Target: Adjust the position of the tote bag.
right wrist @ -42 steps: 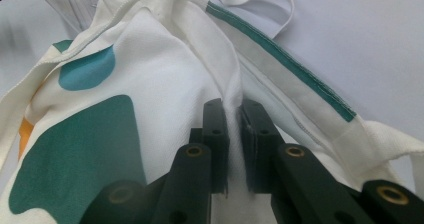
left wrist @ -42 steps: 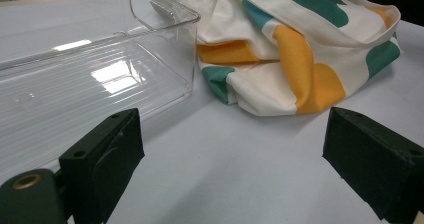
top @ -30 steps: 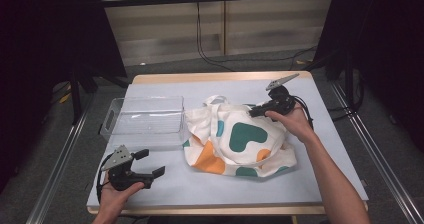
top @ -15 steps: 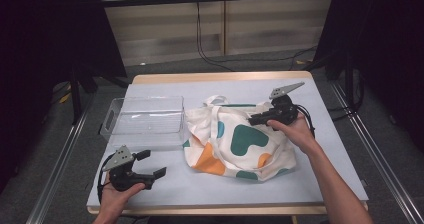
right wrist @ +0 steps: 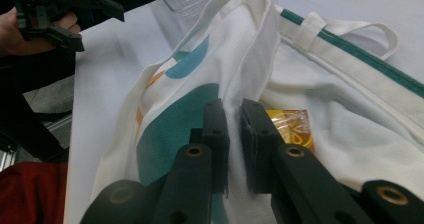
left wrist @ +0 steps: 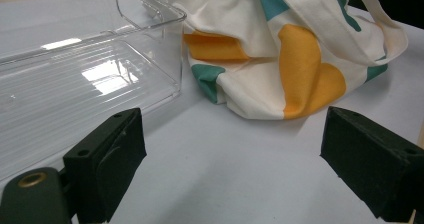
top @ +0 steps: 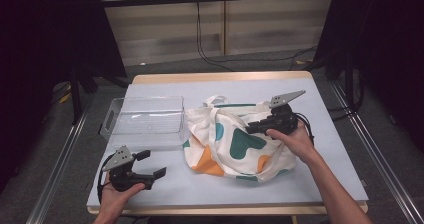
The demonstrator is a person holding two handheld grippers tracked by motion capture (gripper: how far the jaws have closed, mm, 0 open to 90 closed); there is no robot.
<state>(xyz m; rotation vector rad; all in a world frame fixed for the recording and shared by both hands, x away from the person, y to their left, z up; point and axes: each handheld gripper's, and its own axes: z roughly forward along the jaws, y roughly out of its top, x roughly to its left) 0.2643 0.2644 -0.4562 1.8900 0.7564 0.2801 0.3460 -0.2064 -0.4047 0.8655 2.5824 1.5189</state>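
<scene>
A cream tote bag (top: 235, 144) with green and orange shapes lies crumpled at the table's middle, handles toward the far side. My right gripper (top: 250, 129) is shut on the fabric edge of the bag's mouth; in the right gripper view the cloth (right wrist: 180, 119) runs pinched between the jaws of that gripper (right wrist: 232, 109). Just inside the mouth lies a yellow wrapped packet (right wrist: 290, 126). My left gripper (top: 151, 164) rests open at the front left, apart from the bag (left wrist: 300, 59), with bare table between its jaws (left wrist: 230, 159).
An empty clear plastic tray (top: 145, 115) stands left of the bag, its near corner (left wrist: 170, 29) touching the cloth. The blue-grey table mat (top: 330, 159) has free room at the right and front. Metal rails run along both table sides.
My right gripper has moved a little toward the near side with the bag's edge still pinched, and the bag's folds have shifted with it. The left gripper has stayed still.
</scene>
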